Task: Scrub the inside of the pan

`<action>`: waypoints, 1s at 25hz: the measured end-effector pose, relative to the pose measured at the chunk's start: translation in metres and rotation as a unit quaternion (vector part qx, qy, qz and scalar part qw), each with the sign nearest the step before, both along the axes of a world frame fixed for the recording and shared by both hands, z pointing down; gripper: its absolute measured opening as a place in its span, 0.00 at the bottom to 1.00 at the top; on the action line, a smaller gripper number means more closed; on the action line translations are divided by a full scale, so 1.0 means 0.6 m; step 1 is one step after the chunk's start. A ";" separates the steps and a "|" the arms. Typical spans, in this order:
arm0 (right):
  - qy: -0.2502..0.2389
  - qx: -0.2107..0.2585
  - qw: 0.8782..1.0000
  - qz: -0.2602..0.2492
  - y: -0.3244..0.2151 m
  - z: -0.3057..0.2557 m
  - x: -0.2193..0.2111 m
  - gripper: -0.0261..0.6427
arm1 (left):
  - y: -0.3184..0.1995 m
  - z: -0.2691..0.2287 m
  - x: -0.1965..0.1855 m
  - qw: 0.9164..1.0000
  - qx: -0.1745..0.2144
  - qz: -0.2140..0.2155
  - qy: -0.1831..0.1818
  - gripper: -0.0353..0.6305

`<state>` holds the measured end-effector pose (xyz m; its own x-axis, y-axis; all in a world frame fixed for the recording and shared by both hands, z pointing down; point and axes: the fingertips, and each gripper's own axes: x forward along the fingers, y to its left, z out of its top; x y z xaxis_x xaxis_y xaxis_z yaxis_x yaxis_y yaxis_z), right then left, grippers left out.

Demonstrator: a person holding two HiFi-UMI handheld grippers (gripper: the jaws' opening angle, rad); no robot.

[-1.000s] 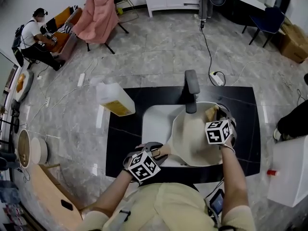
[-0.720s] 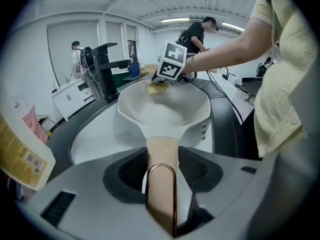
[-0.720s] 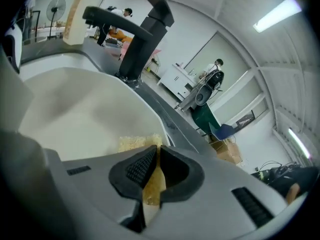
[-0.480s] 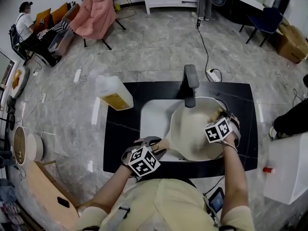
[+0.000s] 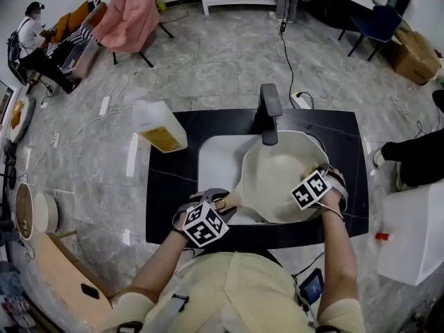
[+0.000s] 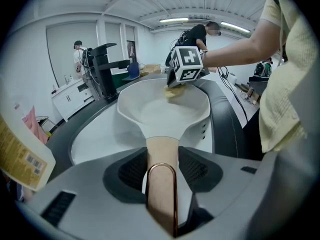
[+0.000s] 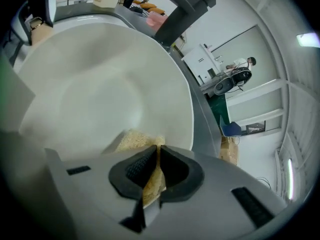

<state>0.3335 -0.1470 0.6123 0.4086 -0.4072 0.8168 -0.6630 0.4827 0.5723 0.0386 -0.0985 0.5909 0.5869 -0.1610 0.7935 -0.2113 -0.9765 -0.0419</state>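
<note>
I've got left gripper [image 6: 162, 165] clamped on the pan [image 5: 274, 172] handle [image 6: 162, 145]. Right gripper [image 7: 156, 165] pinches sponge [image 7: 134, 140] inside it. Bottle [image 5: 156, 120] label [image 5: 168, 139] unreadable.

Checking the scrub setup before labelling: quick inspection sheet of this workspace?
Surface: black counter with a white sink and a dark faucet.
Job's things: white pan in the sink; tan sponge on its inside surface.
Clutter: yellow-labelled bottle at the counter's far-left corner.
Grippers: left gripper shut on the pan's handle; right gripper shut on the sponge.
Cables: black cable across the floor to a power strip behind the counter.
Surroundings: chair draped in pink cloth, seated person, cardboard boxes.
</note>
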 end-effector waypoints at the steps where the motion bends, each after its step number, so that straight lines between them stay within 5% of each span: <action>1: -0.001 -0.010 1.000 -0.002 0.008 0.001 -0.002 0.09 | 0.000 0.001 0.000 1.000 0.000 0.000 0.000 0.35; 15: -0.066 -0.143 0.986 -0.054 0.108 0.024 -0.079 0.09 | -0.001 0.003 -0.001 1.000 0.003 -0.002 0.001 0.35; 25: -0.188 -0.181 0.961 -0.092 0.141 0.029 -0.196 0.09 | 0.002 0.000 0.002 1.000 0.003 0.001 0.000 0.35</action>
